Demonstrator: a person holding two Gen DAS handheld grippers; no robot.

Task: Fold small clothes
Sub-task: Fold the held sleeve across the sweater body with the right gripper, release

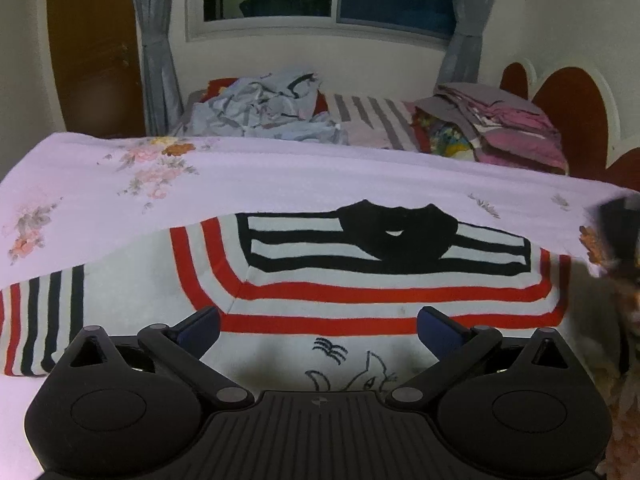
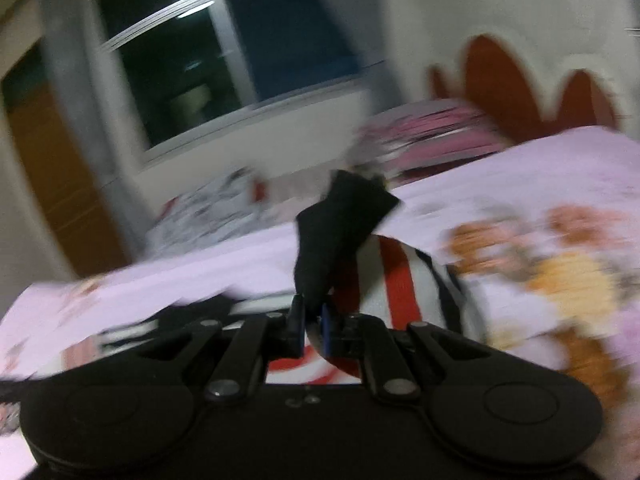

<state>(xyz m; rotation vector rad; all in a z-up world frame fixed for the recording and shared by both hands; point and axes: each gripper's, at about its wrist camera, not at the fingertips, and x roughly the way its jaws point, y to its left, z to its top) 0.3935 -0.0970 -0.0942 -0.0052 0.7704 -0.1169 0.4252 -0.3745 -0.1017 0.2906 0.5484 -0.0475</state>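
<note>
Left wrist view: the left claw (image 1: pixel 318 326) hangs with its jaws spread wide and nothing between them, low over the striped sweater (image 1: pixel 360 280) that lies flat on the bed (image 1: pixel 100 200). The sweater's black collar (image 1: pixel 394 232) points toward the far edge of the pale floral sheet, and its left sleeve (image 1: pixel 40 320) reaches out to the frame's left side, banded in red and black. Bare sheet lies open beyond the collar and to the left of the body. Farther back, past the sheet's far edge, sit a crumpled blue-grey heap of laundry (image 1: pixel 264 108) and a stack of folded clothes (image 1: pixel 508 128), both well apart from the sweater. At the right border a dark blurred shape (image 1: pixel 616 220) shows above the sheet's edge; what it is cannot be told.

Right wrist view, heavily blurred: the right claw (image 2: pixel 310 322) is pressed together, pinching the black cuff (image 2: pixel 340 232) of the sweater's right sleeve (image 2: pixel 396 276), which stands up above the bed. Floral sheet (image 2: pixel 560 208) lies open to the right, with the scalloped headboard (image 2: pixel 492 80) behind it.
</note>
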